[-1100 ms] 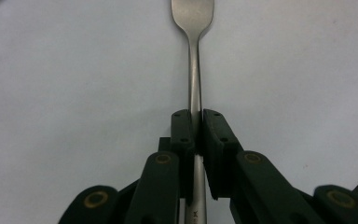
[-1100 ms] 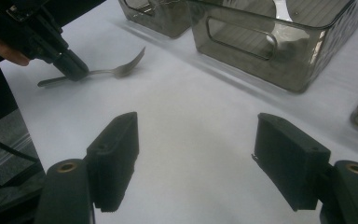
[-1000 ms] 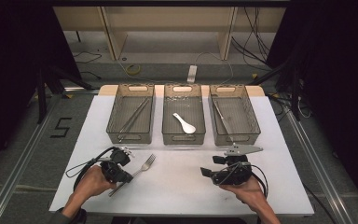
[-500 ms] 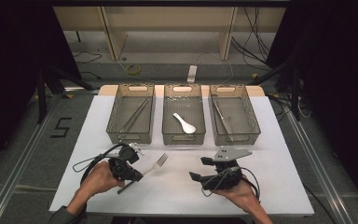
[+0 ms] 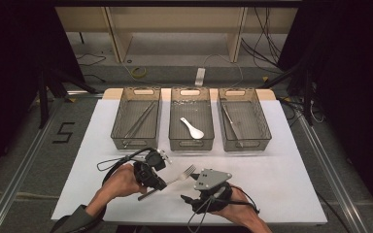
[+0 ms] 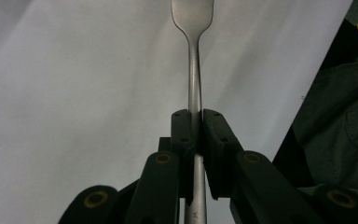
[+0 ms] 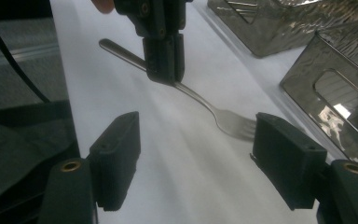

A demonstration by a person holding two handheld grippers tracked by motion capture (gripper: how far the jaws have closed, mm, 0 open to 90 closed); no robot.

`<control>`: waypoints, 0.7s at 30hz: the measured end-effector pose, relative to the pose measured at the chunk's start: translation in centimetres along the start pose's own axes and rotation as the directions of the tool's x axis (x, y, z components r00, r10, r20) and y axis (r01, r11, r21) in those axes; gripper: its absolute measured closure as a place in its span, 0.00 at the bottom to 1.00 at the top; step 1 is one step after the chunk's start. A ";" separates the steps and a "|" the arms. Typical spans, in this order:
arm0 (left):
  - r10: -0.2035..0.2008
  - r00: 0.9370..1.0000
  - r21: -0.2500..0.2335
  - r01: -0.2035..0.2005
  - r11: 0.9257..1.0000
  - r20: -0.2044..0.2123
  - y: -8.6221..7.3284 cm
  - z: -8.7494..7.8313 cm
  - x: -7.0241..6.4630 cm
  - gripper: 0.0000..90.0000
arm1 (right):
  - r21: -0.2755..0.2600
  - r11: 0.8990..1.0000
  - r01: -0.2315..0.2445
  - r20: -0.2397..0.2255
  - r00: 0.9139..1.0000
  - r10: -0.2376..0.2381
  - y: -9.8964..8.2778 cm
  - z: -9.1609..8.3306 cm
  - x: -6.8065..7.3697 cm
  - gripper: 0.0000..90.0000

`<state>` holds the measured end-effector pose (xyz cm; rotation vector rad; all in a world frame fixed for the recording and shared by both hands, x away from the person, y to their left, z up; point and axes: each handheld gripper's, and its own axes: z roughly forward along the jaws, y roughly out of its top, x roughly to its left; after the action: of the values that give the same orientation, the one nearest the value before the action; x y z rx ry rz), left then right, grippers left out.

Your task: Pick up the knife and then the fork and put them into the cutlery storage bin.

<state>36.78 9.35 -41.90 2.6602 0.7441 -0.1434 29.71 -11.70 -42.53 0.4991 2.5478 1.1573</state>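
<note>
A metal fork (image 5: 183,175) is held by its handle in my left gripper (image 5: 161,183), which is shut on it near the front of the white table. In the left gripper view the fork (image 6: 193,70) runs straight up from between the pads of the left gripper (image 6: 195,127). My right gripper (image 5: 190,195) sits just right of it, jaws wide apart and pointing at the fork. In the right gripper view the fork (image 7: 228,122) hangs tilted above the table, tines near the right pad, with the left gripper (image 7: 164,74) clamped on its handle. Nothing is between the jaws of the right gripper (image 7: 196,158).
Three clear trays stand in a row at the back. The left tray (image 5: 118,127) holds long thin utensils, the middle tray (image 5: 175,127) a white spoon (image 5: 192,128), the right tray (image 5: 262,125) a metal utensil (image 5: 230,124). White table surface (image 5: 281,179) extends to the right.
My left gripper has carried the fork to the right and lifted it a little. The right gripper has moved left toward it, so the two now sit close together.
</note>
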 end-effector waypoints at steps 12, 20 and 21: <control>0.061 0.996 0.039 -0.064 0.997 0.061 0.9 0.7 -1.5 0.92 | 0.090 0.982 0.168 0.050 0.984 -0.173 0.3 3.1 1.4 0.46; 0.071 0.995 0.045 -0.074 0.996 0.076 1.2 0.7 -1.9 0.92 | 0.147 0.958 0.246 0.062 0.964 -0.258 0.0 4.2 1.6 0.58; 0.072 0.994 0.046 -0.076 0.996 0.079 1.2 0.7 -2.0 0.92 | 0.151 0.957 0.250 0.068 0.963 -0.262 -0.1 4.3 1.6 0.60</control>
<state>35.74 7.16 -41.79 2.7077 0.6239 -0.2460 29.96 -8.21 -45.50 0.2342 2.5373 0.8506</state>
